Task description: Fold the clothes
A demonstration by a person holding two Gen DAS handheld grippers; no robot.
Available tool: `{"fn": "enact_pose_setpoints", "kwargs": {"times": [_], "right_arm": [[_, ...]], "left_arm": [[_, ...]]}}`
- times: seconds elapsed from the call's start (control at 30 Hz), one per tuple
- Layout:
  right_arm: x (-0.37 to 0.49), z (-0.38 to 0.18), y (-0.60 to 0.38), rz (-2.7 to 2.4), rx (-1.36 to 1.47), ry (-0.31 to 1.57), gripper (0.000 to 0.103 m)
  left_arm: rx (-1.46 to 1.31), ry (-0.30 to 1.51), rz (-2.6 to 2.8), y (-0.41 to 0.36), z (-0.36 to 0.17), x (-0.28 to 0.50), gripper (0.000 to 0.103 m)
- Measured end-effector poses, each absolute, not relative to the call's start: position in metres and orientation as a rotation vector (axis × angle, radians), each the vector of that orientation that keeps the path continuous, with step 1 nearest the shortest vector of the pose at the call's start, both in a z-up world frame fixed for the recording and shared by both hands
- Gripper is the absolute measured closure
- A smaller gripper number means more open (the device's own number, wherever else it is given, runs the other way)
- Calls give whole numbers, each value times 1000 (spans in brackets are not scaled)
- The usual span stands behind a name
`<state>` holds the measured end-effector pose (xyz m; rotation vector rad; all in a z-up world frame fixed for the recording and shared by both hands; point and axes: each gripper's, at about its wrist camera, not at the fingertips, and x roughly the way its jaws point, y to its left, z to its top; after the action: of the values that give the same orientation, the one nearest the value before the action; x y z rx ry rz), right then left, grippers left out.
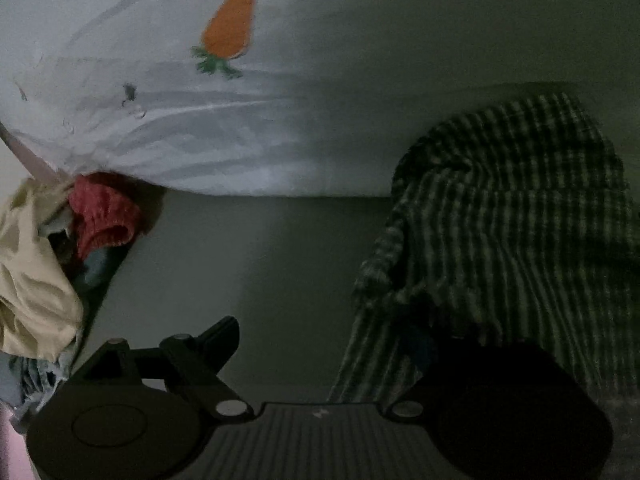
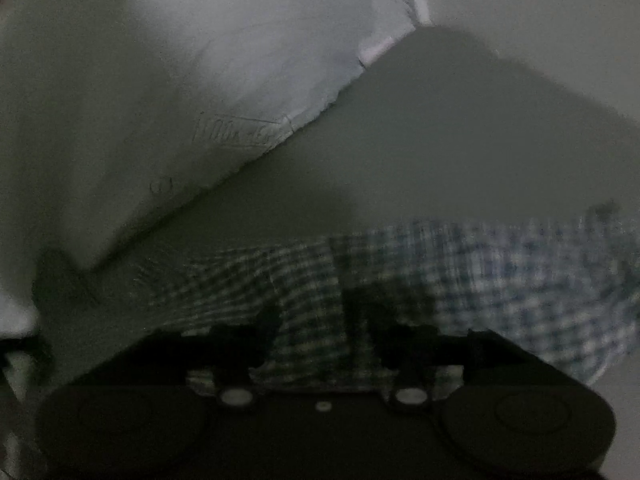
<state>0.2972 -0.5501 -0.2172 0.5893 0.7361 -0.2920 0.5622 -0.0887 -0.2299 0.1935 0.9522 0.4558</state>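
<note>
A dark green-and-white checked garment lies bunched on the grey surface at the right of the left wrist view. My left gripper is open; its left finger is bare and the cloth covers its right finger. In the right wrist view the same checked garment spreads across the front. My right gripper stands over it with cloth between the fingers; the dim, blurred frame does not show whether the jaws are closed.
A white cloth with an orange carrot print lies beyond the grey surface. A heap of beige, red and blue clothes sits at the left. White fabric covers the far left in the right wrist view.
</note>
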Motion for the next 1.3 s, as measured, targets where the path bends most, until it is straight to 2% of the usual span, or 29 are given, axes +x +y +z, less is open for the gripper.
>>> {"fn": "enact_pose_setpoints", "kwargs": {"times": [0.1, 0.2, 0.23, 0.27, 0.3, 0.33, 0.53, 0.73, 0.87, 0.97, 1.1, 1.3], "right_arm": [[294, -231, -562, -274, 782, 713, 47], [302, -235, -559, -271, 782, 679, 47], [308, -234, -556, -261, 762, 677, 57], [314, -234, -552, -252, 742, 677, 82], [320, -232, -546, -243, 715, 682, 97], [326, -228, -539, -236, 680, 679, 100], [325, -155, -450, 23, 426, 568, 100], [263, -92, -296, 532, 186, 533, 100], [189, -106, -198, 748, -29, 617, 100], [136, -137, -141, 816, -216, 711, 100], [103, -166, -111, 800, -286, 805, 100], [76, -146, -94, 751, -387, 776, 100]], "left_arm": [[127, 933, 381, -86, -214, 533, 15], [92, 920, 338, -89, -204, 491, 15], [91, 924, 340, -89, -204, 476, 15], [90, 931, 343, -88, -203, 461, 15], [89, 937, 346, -86, -203, 445, 15], [78, 947, 343, -83, -202, 431, 15], [-17, 1007, 335, -52, -197, 355, 15], [-102, 924, 327, -10, -179, 299, 15], [-218, 861, 328, 27, -174, 259, 14], [-292, 833, 325, 52, -174, 228, 14], [-280, 838, 295, 66, -179, 190, 14], [-322, 858, 227, 78, -183, 146, 14]]}}
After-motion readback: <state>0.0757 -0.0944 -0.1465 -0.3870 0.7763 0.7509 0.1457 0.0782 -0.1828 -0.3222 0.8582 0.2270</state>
